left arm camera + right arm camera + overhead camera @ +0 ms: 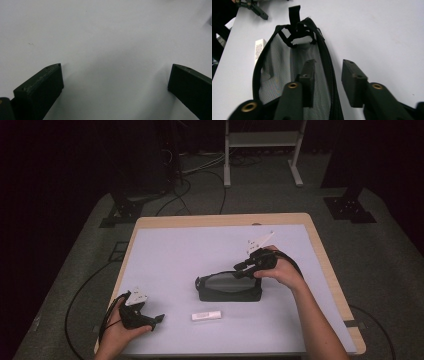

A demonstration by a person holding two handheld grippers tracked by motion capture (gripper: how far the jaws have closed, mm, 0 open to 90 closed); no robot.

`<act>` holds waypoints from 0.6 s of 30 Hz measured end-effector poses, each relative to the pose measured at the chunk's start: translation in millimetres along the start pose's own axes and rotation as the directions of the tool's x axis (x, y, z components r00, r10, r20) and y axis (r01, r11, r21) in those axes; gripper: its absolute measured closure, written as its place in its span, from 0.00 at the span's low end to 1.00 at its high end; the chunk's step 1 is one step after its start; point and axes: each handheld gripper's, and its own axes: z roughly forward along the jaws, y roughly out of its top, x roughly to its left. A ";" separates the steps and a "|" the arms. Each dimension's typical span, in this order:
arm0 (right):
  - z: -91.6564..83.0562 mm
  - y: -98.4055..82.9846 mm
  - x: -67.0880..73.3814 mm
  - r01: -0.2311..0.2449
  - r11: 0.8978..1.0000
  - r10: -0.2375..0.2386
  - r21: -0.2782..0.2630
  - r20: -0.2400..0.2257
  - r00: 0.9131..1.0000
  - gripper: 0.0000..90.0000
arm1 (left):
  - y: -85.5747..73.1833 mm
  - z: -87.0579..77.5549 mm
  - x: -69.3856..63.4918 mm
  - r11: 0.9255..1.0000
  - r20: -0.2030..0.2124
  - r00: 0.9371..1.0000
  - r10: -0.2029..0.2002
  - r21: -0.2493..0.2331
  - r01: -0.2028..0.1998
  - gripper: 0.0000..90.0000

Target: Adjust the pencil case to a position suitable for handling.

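A white table (pixel 170 255) stands in a dark room with cables on the grey floor, and a black mesh bag (pixel 229 287) lies near the middle of it, with a small white box (pixel 206 315) just in front of the bag. The right gripper (pixel 243 268) is at the bag's right end with its jaws partly open, one over the mesh and one outside the zipper, pinching nothing. The left gripper (pixel 159 318) rests near the table's front left corner, wide open and holding nothing.
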 end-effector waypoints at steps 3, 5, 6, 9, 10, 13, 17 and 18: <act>-4.7 0.0 2.4 -0.011 1.000 0.012 -0.020 0.022 1.000 0.58 | 0.1 0.0 0.1 1.000 -0.001 1.000 0.002 0.000 -0.002 0.00; -9.3 -1.3 2.7 -0.011 1.000 0.013 -0.029 0.051 0.999 0.51 | 0.1 0.0 0.2 1.000 -0.001 1.000 0.002 0.000 -0.002 0.00; -11.3 -2.3 3.1 -0.019 0.999 0.022 -0.038 0.061 0.998 0.48 | 0.1 -0.1 0.2 1.000 -0.001 1.000 0.002 0.001 -0.002 0.00; -14.9 -4.7 3.6 -0.025 0.998 0.029 -0.051 0.081 0.996 0.44 | 0.1 -0.2 0.2 1.000 -0.001 1.000 0.003 0.002 -0.003 0.00; -18.6 -7.8 4.5 -0.034 0.998 0.040 -0.059 0.098 0.994 0.40 | 0.1 -0.3 0.2 1.000 -0.001 1.000 0.003 0.003 -0.003 0.00; -22.4 -11.1 5.8 -0.039 0.997 0.047 -0.067 0.116 0.992 0.37 | 0.1 -0.3 0.2 1.000 -0.001 1.000 0.003 0.003 -0.003 0.00; -30.4 -18.0 8.2 -0.055 0.995 0.066 -0.080 0.143 0.987 0.32 | 0.0 -0.3 0.0 1.000 0.000 1.000 0.002 0.003 -0.002 0.00; -32.9 -20.2 8.6 -0.059 0.995 0.071 -0.084 0.151 0.986 0.32 | 0.1 -0.4 0.2 1.000 -0.001 1.000 0.004 0.003 -0.004 0.00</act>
